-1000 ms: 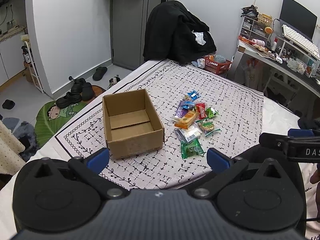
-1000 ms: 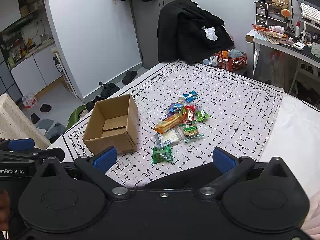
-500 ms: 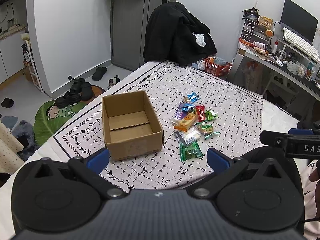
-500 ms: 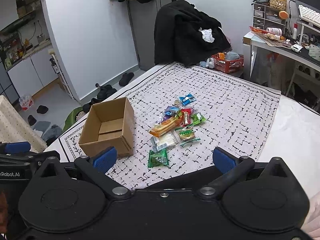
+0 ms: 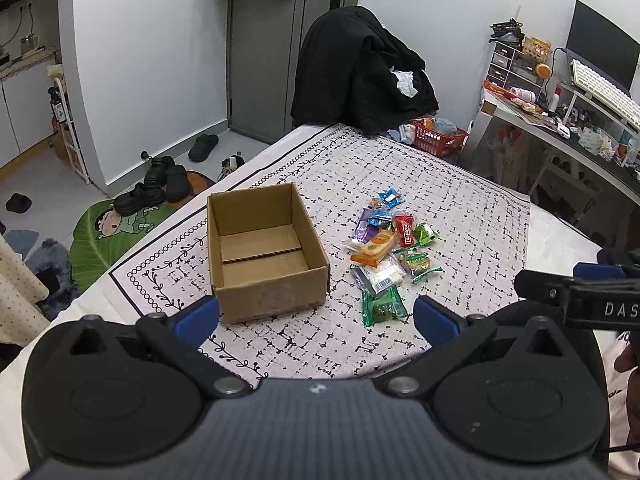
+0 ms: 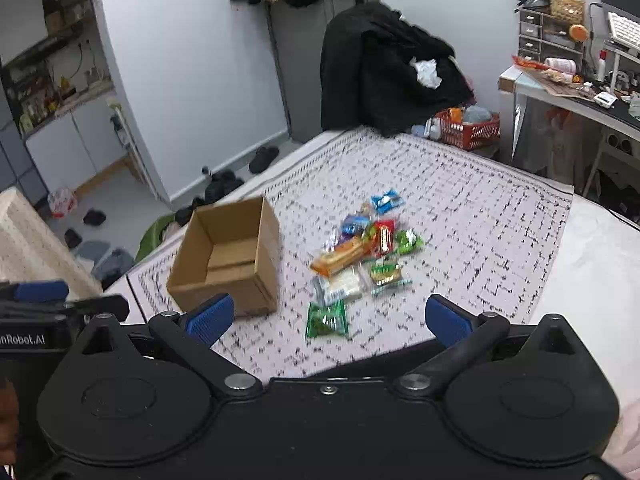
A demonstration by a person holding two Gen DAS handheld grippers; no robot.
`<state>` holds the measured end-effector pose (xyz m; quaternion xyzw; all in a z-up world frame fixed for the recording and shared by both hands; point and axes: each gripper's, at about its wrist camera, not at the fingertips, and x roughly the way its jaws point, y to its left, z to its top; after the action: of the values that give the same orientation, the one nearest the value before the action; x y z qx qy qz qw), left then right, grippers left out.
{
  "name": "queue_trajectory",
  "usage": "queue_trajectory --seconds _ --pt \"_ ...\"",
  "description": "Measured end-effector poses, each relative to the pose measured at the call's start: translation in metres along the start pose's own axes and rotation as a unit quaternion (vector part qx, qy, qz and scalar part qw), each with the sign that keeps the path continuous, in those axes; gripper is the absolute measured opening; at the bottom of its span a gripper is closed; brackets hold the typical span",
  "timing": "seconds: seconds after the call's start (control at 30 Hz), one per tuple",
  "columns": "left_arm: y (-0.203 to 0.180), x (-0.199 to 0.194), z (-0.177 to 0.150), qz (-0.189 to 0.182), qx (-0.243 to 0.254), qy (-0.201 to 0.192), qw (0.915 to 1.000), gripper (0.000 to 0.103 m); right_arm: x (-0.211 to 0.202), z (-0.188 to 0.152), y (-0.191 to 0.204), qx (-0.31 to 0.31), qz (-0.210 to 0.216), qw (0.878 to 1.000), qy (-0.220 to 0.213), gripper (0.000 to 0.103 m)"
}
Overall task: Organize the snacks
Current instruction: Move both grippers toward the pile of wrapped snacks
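Left wrist view: left gripper [image 5: 316,318] spread wide, nothing between the blue fingertips [image 5: 198,316], hanging above the near edge of the patterned cloth [image 5: 460,200].
Right wrist view: right gripper [image 6: 328,318] equally wide apart, holding nothing, over the same near edge.
Box: open cardboard box [image 5: 264,252] just ahead and left of the left gripper's midline, empty, long axis running away from the gripper.
Snacks: pile of wrapped snacks [image 5: 390,246] ahead and slightly right, just beside the box but apart from it.
Nearest snack: green packet [image 5: 382,306] lying flat, closest to both grippers, long axis roughly pointing away.
Orange bar: orange packet [image 6: 340,258] lying slantwise, long axis running near-left to far-right.
Open room: bare cloth beyond and to the right of the pile; cloth edge and floor drop close beyond the box's left side.
Hard to make out: right wrist view motion-blurred, wrapper print unreadable; lower snacks partly covered by upper ones.
Cut off: right gripper seen only as a black arm at the right edge of the left wrist view.
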<state>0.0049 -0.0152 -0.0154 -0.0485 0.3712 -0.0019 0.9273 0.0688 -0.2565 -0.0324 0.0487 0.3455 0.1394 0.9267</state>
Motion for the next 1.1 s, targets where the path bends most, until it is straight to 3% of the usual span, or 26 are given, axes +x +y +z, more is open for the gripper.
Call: queue_trajectory --seconds 0.27,0.57,0.73,0.87,1.1 --pt "0.002 0.003 0.003 0.008 -0.026 -0.012 0.9995 0.103 0.012 0.001 -0.014 0.023 0.003 1.0 0.001 0.103" --pt "-0.012 0.019 0.007 0.002 -0.02 -0.015 0.9997 0.103 0.032 0.001 -0.029 0.029 -0.001 1.0 0.009 0.103" --pt "-0.023 0.034 0.009 0.008 -0.009 -0.005 0.9999 0.103 0.047 0.003 -0.039 0.046 0.01 0.999 0.022 0.103" --pt "-0.026 0.049 0.012 -0.007 -0.016 0.014 0.9997 0.103 0.06 0.002 -0.047 0.051 0.008 0.998 0.033 0.103" --pt "-0.035 0.073 0.017 0.017 -0.017 0.03 0.9993 0.101 0.083 0.005 -0.064 0.074 0.02 0.996 0.045 0.103"
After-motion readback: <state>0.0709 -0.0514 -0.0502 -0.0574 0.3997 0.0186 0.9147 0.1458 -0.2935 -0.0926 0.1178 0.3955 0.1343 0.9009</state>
